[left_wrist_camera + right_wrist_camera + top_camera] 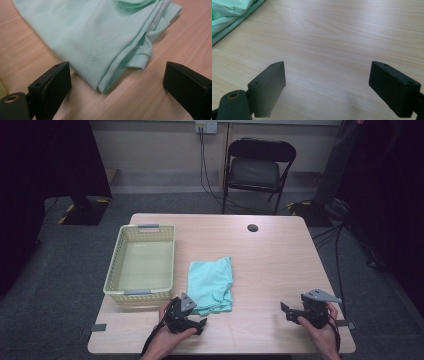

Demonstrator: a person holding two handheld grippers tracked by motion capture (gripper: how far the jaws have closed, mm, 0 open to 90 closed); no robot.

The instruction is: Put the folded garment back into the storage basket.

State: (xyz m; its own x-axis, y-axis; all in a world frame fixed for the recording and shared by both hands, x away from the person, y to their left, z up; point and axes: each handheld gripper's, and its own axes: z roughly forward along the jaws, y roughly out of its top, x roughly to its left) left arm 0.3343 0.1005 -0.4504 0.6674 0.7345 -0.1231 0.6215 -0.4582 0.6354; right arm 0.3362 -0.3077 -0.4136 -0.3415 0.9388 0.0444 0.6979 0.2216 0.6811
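A folded mint-green cloth [210, 282] lies on the wooden table [270, 255], right of a pale yellow basket [142, 262]. My left gripper [200, 317] sits just in front of the cloth's near edge, open. In the left gripper view the cloth's folded corner [100, 45] lies a little beyond the spread jaws, with nothing between them. My right gripper [289, 312] rests near the front right of the table, open over bare wood. In the right gripper view the cloth [229, 15] shows at the top left, far from the jaws.
The basket is empty, with grey handles at both ends. A small dark round cap [252, 227] sits near the table's far edge. A black folding chair [257, 167] stands behind the table. Cables run along the floor at the right.
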